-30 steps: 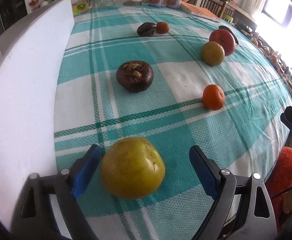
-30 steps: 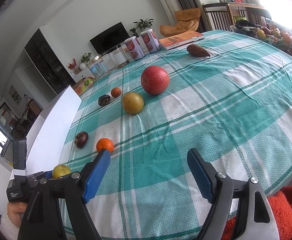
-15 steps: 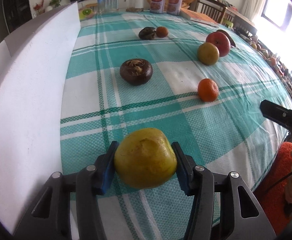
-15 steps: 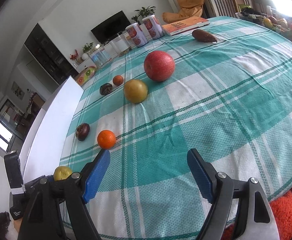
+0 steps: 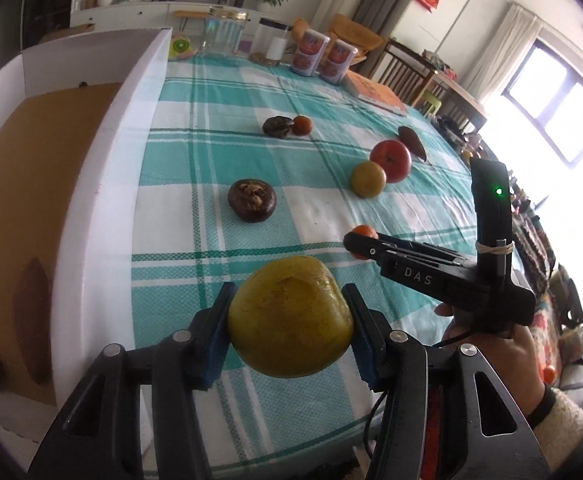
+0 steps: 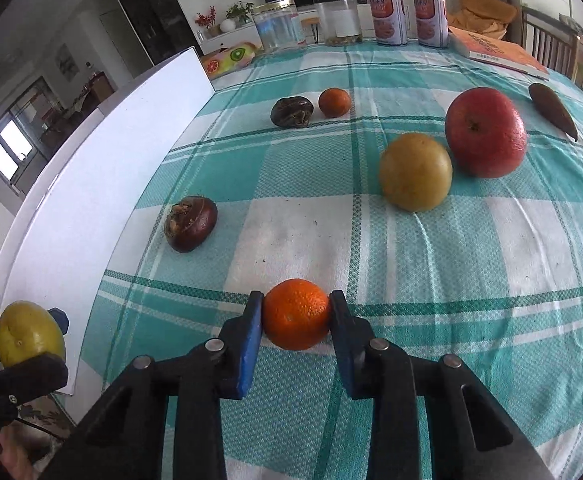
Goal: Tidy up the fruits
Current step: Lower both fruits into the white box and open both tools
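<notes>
Now left gripper point(image 5: 289, 322) fingers clamp the round yellow-green fruit point(image 5: 289, 322) lifted, ready for the white box point(image 5: 103, 152) at left; right gripper point(image 6: 296, 316) fingers pinch the small orange tangerine point(image 6: 296, 314).

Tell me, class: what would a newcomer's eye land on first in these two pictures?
The big yellow-green fruit clamped in the left tongs, raised beside the white box. Next, the small orange pinched by the right tongs low over the teal checked tablecloth, with the red apple beyond.
</notes>
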Tool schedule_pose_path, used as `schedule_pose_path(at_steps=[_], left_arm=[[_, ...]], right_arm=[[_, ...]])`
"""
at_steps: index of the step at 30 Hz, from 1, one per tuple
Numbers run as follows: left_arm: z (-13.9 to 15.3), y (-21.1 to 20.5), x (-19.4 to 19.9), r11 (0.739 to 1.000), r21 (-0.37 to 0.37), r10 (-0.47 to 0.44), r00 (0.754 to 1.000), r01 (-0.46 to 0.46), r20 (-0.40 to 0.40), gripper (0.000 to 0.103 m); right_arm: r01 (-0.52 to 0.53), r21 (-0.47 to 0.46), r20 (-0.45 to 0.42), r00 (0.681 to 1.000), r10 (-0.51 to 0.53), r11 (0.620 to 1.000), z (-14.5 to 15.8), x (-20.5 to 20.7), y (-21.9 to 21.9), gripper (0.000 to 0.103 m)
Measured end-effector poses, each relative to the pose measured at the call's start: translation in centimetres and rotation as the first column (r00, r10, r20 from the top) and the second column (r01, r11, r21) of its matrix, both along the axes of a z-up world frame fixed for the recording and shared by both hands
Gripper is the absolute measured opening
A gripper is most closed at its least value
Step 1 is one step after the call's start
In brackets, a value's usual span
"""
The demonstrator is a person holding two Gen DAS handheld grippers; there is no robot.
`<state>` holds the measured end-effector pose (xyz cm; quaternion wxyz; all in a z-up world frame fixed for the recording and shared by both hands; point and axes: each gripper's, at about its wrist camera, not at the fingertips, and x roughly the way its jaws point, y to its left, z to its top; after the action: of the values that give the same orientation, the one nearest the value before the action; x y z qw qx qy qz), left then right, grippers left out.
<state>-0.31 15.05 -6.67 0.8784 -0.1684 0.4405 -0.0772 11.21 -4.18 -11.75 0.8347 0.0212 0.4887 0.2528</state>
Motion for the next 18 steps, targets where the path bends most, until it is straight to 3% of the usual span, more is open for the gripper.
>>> schedule_pose_path(at_steps=[3,7,10,14,18], left_arm=[[2.9,3.0,-1.1,0.998,-0.049,0.047,0.998,-0.045,0.043,0.054],[5.9,8.6,-2.8,0.981,-0.081,0.183,0.978,-0.176,0.098,0.054],[6.0,12.2,-3.9,0.954,-0.008,0.297,0.949,-0.298,0.101,0.054],[3.0,16.0,-4.7,0.91,0.059,0.411,0.912,-0.411,0.022,0.054],[0.5,17.9,-5.2,0.88,0.105,0.468,0.883,-0.462,-0.038,0.054]], right_arm=[[-0.04,0.097,-0.018,0.999,0.042,0.994,3.2,-1.1,1.1,0.033],[-0.193,0.227,-0.005,0.98,0.199,0.955,8.2,-3.4,6.6,0.033],[-0.319,0.282,0.008,0.944,0.33,0.905,10.6,-5.4,12.0,0.033],[-0.451,0.227,0.0,0.886,0.463,0.863,10.7,-8.2,18.7,0.033],[-0.52,0.127,-0.027,0.849,0.527,0.845,8.4,-9.7,23.0,0.034]])
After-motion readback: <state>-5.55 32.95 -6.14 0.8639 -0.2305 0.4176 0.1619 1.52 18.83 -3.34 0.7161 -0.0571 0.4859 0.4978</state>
